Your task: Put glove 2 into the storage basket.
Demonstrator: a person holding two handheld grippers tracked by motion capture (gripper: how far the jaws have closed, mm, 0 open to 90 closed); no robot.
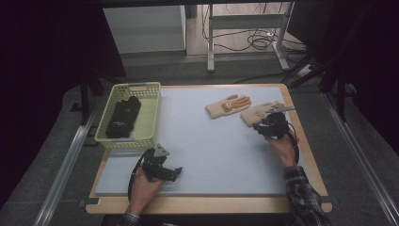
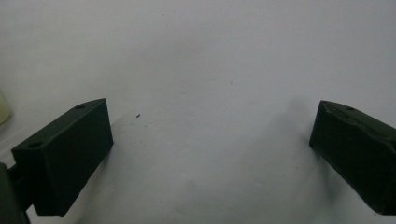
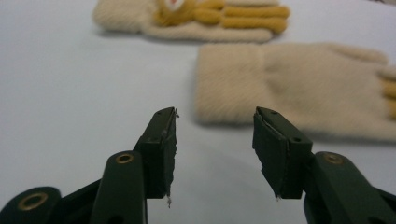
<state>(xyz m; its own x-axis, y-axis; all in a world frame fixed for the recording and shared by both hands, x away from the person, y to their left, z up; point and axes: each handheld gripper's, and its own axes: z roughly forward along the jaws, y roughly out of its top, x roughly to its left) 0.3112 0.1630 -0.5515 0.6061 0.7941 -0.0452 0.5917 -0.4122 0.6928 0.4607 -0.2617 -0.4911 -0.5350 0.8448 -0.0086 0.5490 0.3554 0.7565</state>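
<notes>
Just ahead of the right tongs (image 3: pixel 215 140) lies a cream glove (image 3: pixel 299 86), cuff nearest, not touching; those jaws stand partly apart, empty. Beyond it, a second glove (image 3: pixel 196 18). Left tongs (image 2: pixel 210 154) gape wide over bare surface (image 2: pixel 210 56), holding nothing.

I see the right gripper (image 3: pixel 215 140) half open, nothing between its jaws, near the cream glove's cuff (image 3: pixel 229 84); second glove (image 3: pixel 187 18) beyond.
</notes>
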